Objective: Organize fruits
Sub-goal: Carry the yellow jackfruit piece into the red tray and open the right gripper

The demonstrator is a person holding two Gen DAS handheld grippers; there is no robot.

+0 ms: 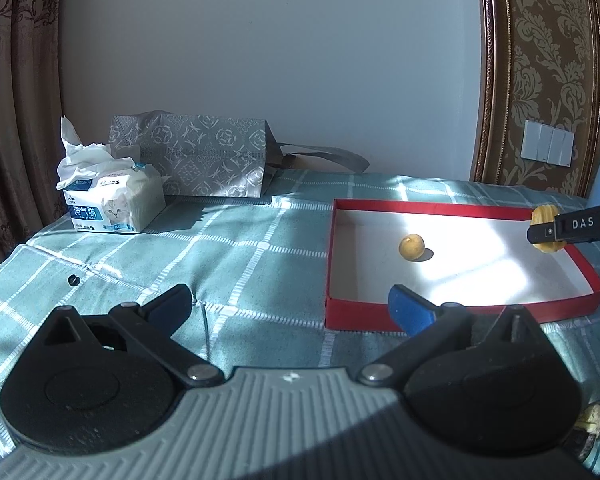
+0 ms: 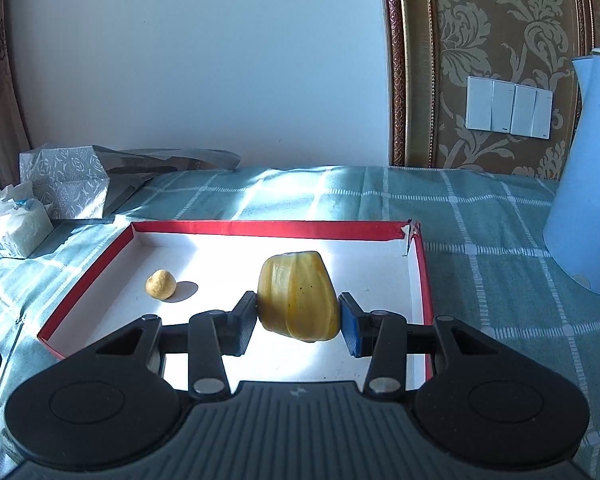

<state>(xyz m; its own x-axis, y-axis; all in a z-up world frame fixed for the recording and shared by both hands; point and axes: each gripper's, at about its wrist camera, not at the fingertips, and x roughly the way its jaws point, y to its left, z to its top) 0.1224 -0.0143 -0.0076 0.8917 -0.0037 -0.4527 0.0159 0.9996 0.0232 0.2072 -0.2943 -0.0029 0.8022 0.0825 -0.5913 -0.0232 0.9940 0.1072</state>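
Two grippers in play, and only one is loaded. Far left, the tissue pack and patterned bag sit well clear of the action. The left gripper hangs spread wide over the checked cloth, nothing between its fingers. Moving right, the red-rimmed tray holds one small round fruit at its left. Now the right gripper, pinching the ribbed yellow fruit above the tray floor. The risk, as I judge it: that fruit is rounded and gripped only at its flanks, so an early or high release could let it roll into the small one. Far right, the blue jug stands near the tray's torn corner, within reach of a careless swing.
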